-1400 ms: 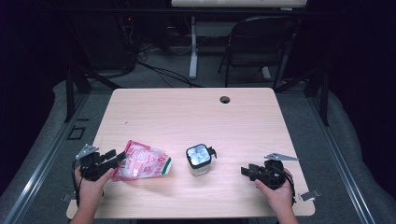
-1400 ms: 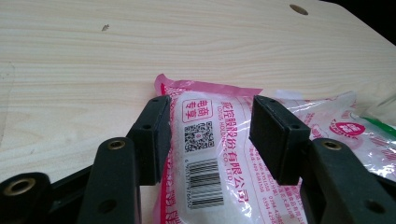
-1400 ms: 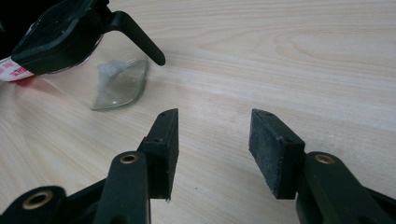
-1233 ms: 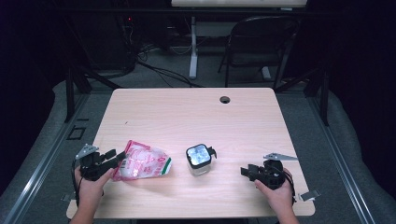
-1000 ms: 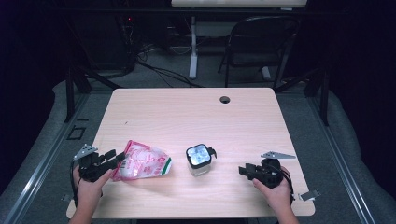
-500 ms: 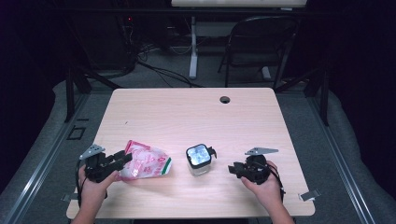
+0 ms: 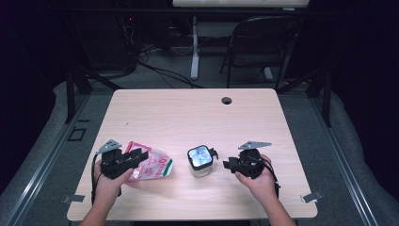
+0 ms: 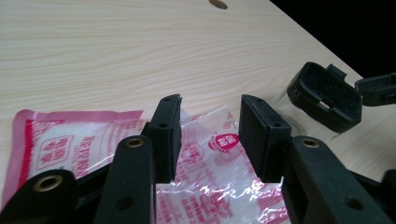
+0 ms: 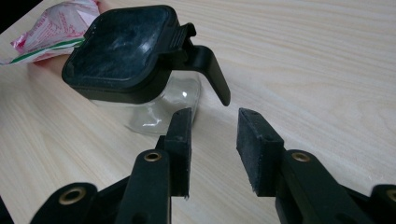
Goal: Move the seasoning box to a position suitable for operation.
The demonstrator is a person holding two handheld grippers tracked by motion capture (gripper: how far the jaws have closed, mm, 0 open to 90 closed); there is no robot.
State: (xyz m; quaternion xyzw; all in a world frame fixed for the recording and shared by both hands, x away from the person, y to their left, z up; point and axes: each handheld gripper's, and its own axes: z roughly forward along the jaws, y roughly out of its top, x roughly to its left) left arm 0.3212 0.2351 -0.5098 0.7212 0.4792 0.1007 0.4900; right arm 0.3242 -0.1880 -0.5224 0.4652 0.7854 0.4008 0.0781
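Both hands have slid inward across the worktop (image 7: 197,113) over the last second or so. The left hand-held gripper (image 7: 134,157) now reaches over the near left edge of the pink-and-clear snack bag (image 7: 153,164), which lies flat at the near left. Its jaws have just been narrowing, but the left gripper view shows them apart, with the bag (image 8: 93,140) under them and nothing pinched: released. The right hand-held gripper (image 7: 230,164) has closed in on the small clear jar with a black flip lid (image 7: 200,159) at near centre. Its jaws narrowed and now sit steady, gaping just short of the lid's latch tab (image 9: 212,70), gripping nothing. I'd say both grabs are imminent. The bag carries red printed characters and a round red seal, too small to read.
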